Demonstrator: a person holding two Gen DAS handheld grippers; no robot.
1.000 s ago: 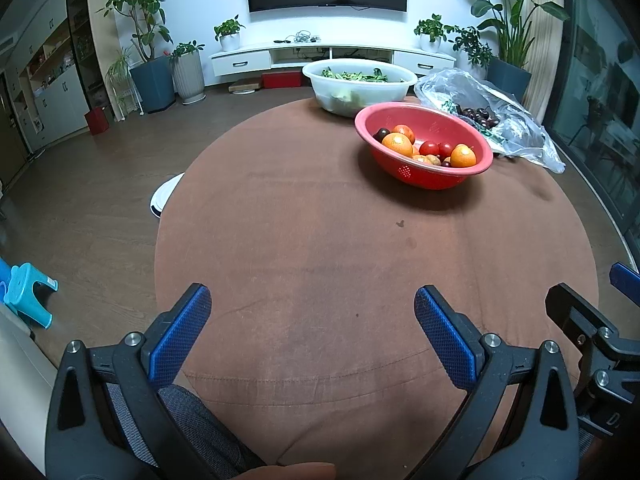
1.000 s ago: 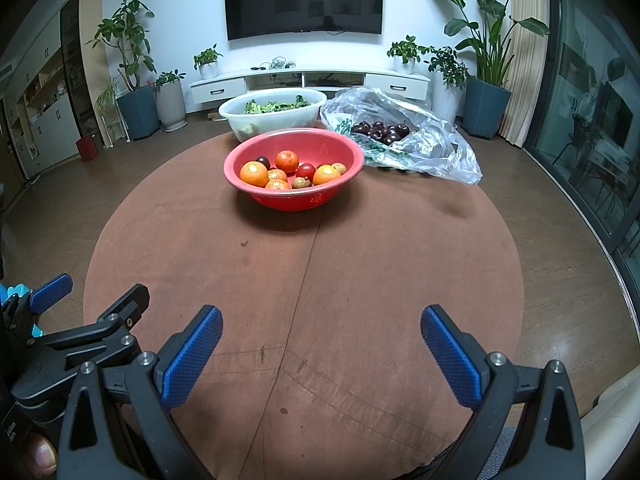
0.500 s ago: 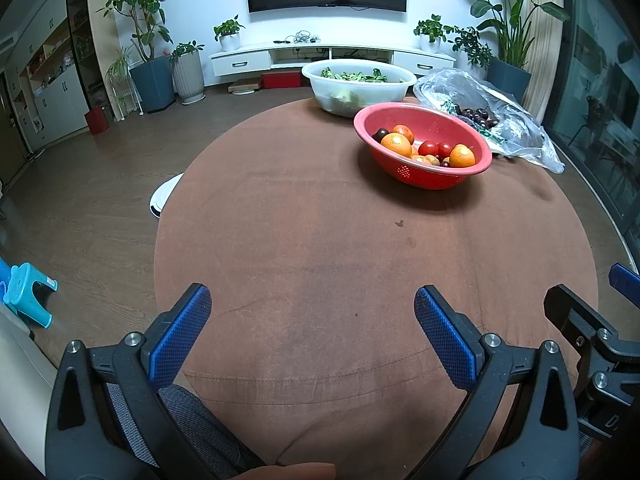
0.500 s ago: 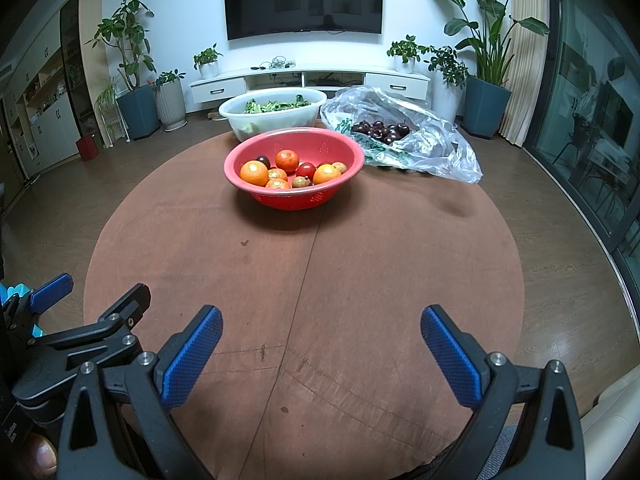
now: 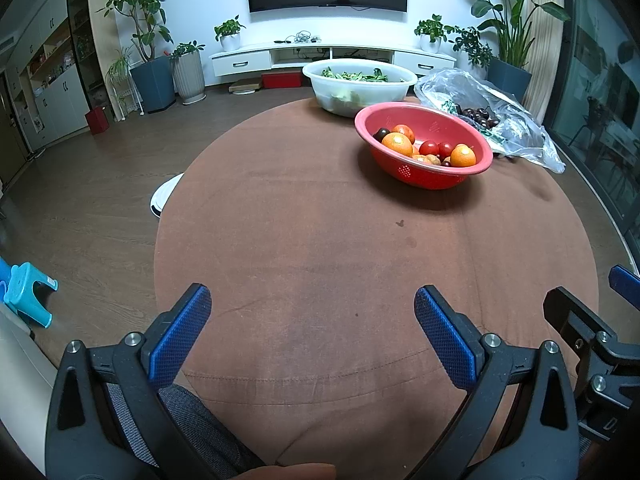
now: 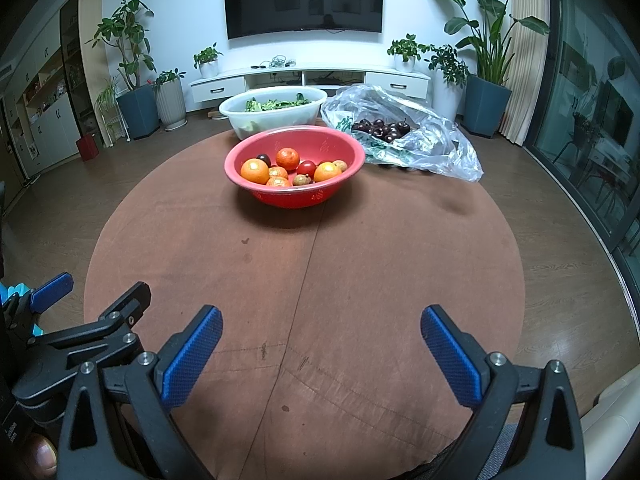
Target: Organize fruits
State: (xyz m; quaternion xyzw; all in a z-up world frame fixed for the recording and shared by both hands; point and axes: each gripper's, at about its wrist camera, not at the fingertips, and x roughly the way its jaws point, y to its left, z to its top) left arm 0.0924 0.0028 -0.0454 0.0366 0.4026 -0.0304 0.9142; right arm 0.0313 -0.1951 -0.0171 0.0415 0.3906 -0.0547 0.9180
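Observation:
A red colander bowl [image 5: 436, 178] [image 6: 288, 200] stands at the far side of the round brown table [image 5: 320, 248] [image 6: 360, 260]. It holds oranges [image 6: 255, 171], small tomatoes [image 6: 307, 168] and other small fruits. Behind it to the right a clear plastic bag [image 6: 432, 148] [image 5: 516, 128] holds dark cherries [image 6: 380, 128]. My left gripper [image 5: 312, 308] is open and empty near the table's front edge. My right gripper [image 6: 320, 330] is open and empty beside it, to its right. Both are far from the bowl.
A white basin of green vegetables [image 5: 360, 84] [image 6: 272, 110] stands behind the red bowl. A white disc [image 5: 164, 196] lies on the floor left of the table, and a blue stool [image 5: 28, 296] stands nearer. A TV cabinet and potted plants line the far wall.

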